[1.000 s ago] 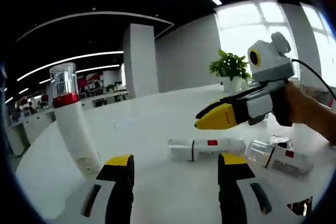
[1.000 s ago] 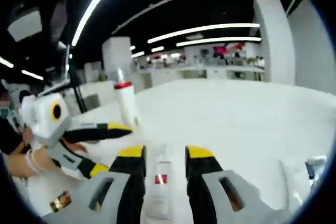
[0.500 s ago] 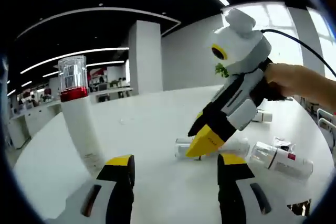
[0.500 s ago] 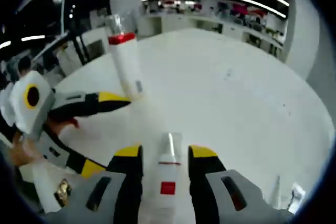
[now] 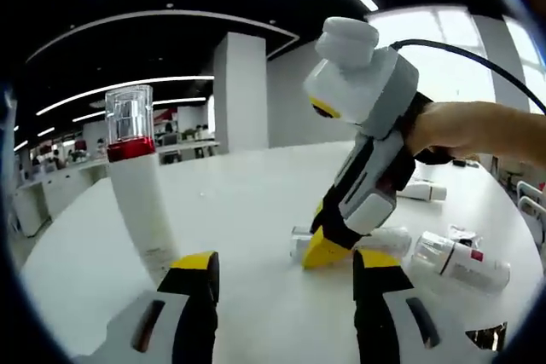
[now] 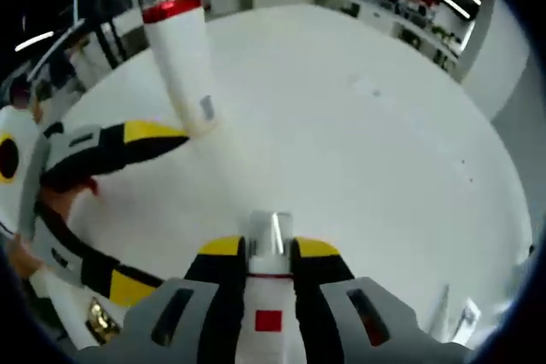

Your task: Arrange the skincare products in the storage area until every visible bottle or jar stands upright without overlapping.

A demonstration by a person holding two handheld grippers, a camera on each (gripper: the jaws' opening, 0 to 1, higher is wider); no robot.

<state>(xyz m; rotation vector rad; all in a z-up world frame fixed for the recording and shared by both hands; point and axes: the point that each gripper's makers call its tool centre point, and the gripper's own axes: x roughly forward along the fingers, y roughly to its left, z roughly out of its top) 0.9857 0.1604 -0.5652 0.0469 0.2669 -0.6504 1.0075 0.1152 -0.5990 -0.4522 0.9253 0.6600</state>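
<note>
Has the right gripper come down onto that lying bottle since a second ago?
Yes. In the left gripper view the right gripper has swung nose-down onto the lying bottle on the table; its jaws now clamp it.

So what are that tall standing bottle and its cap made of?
The tall bottle looks like matte white plastic: opaque, with soft, even shading. Its cap seems to be clear hard plastic, possibly glass, since the room shows through it and it catches sharp glints. The red band beneath looks like glossy plastic.

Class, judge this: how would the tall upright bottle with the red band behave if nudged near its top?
The tall upright bottle looks narrow for its height, so it would probably tip. Its round body would likely roll on the smooth white table.
</note>
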